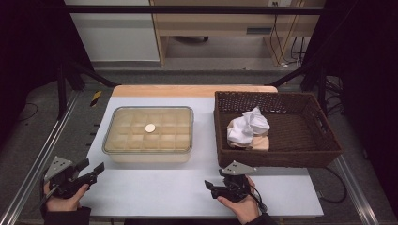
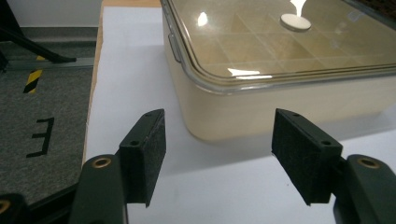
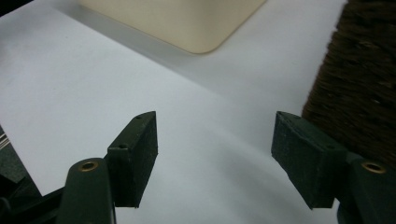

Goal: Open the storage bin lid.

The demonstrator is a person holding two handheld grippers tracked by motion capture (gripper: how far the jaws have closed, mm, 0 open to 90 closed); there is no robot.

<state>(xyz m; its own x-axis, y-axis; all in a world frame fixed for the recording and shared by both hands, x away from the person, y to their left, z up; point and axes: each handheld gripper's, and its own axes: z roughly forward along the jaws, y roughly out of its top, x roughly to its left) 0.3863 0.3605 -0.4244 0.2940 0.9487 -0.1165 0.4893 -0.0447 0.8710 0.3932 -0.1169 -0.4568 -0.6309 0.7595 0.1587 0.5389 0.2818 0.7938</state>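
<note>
A cream box [image 1: 148, 154] with a clear lid stands left of centre on the white table [image 1: 155, 192]. A small round white disc [image 1: 149, 127] rests on the lid, and compartments show through it. My left gripper [image 1: 91, 168] is at the table's front left corner, open, aimed at the box's near left corner [image 2: 261, 112]; nothing lies between its pads [image 2: 149, 154]. My right gripper [image 1: 210, 186] is held low over the table's front, before the brown wicker basket [image 1: 281, 158], open and empty. In the right gripper view the box corner [image 3: 196, 23] lies ahead and the basket wall [image 3: 359, 98] is at the right.
Inside the basket a crumpled white cloth [image 1: 248, 125] lies on a tan block [image 1: 261, 143]. Metal rails [image 1: 42, 154] flank the table. The floor with black marks [image 2: 42, 135] drops off beside the table's left edge. Bare table [image 3: 93, 84] lies in front of the box.
</note>
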